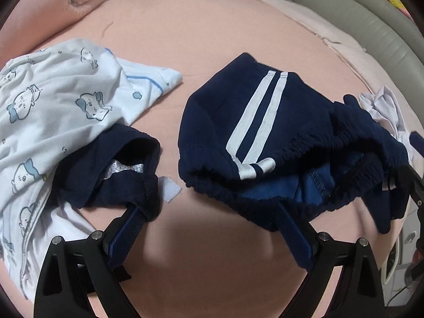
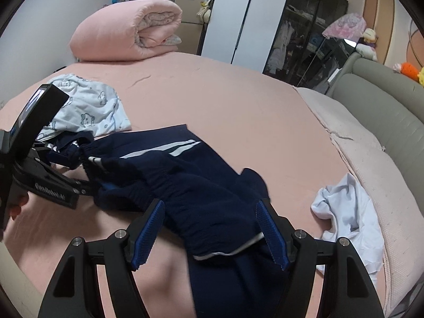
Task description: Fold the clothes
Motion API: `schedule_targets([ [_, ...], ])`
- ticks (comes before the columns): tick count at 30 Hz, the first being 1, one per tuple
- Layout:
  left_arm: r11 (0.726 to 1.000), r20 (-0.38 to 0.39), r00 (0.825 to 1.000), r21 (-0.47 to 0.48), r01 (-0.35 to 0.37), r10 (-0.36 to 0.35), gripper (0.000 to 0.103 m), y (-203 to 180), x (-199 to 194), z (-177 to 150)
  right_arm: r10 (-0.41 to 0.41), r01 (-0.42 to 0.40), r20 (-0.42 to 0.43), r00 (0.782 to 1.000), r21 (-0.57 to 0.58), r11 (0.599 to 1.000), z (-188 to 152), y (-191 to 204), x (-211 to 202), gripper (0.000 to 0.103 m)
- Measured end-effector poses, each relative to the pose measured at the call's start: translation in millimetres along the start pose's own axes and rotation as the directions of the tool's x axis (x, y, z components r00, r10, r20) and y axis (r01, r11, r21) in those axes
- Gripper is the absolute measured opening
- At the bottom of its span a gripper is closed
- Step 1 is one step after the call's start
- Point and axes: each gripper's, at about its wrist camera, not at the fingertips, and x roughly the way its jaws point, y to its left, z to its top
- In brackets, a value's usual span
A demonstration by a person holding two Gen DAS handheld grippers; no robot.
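Navy track pants (image 1: 254,122) lie bunched mid-bed, waistband toward the near edge. Left gripper (image 1: 212,212) spread, one finger under the waistband, the other under a second navy garment (image 1: 111,169). Right gripper (image 2: 212,228) spread astride the cloth, unpinched. Advise gripping both waistband corners, then pulling taut and flat on the bed (image 1: 212,26).
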Motion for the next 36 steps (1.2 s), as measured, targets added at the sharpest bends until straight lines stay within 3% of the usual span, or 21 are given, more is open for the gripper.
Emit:
schedule_targets([
  [8,1.0,0.021,1.0,-0.01,0.008,-0.008,0.099,3.9,7.2,-2.1,-0.028,0.029,0.016,0.999,-0.057,0.998,35.5,39.4,17.5,0.071],
  [14,1.0,0.031,1.0,0.01,-0.002,0.001,0.099,5.9,9.4,-3.4,-0.034,0.025,-0.08,0.996,-0.117,0.993,35.5,54.1,51.2,0.071],
  [19,1.0,0.042,0.999,0.007,0.015,-0.015,0.1,13.9,8.6,-7.9,-0.038,0.026,-0.138,0.99,-0.087,0.996,23.8,39.8,64.5,0.071],
  [26,1.0,0.035,0.999,0.008,0.026,-0.026,0.1,17.0,1.3,-5.3,-0.101,0.104,-0.158,0.982,0.009,0.995,-4.3,3.8,56.0,0.072],
  [31,0.995,0.025,0.999,0.088,-0.049,0.047,0.1,-1.5,9.5,-6.1,-0.19,0.21,-0.147,0.971,0.138,0.968,-19.3,-32.9,38.2,0.072],
  [33,0.992,0.025,0.997,0.101,-0.07,0.067,0.1,-6.0,9.3,-6.7,-0.199,0.225,-0.149,0.969,0.188,0.956,-22.1,-48.2,31.9,0.072],
  [36,0.997,0.02,0.998,0.06,-0.053,0.052,0.1,-4.2,5.3,-5.7,-0.14,0.174,-0.164,0.977,0.218,0.96,-25.6,-58.1,29.8,0.072],
])
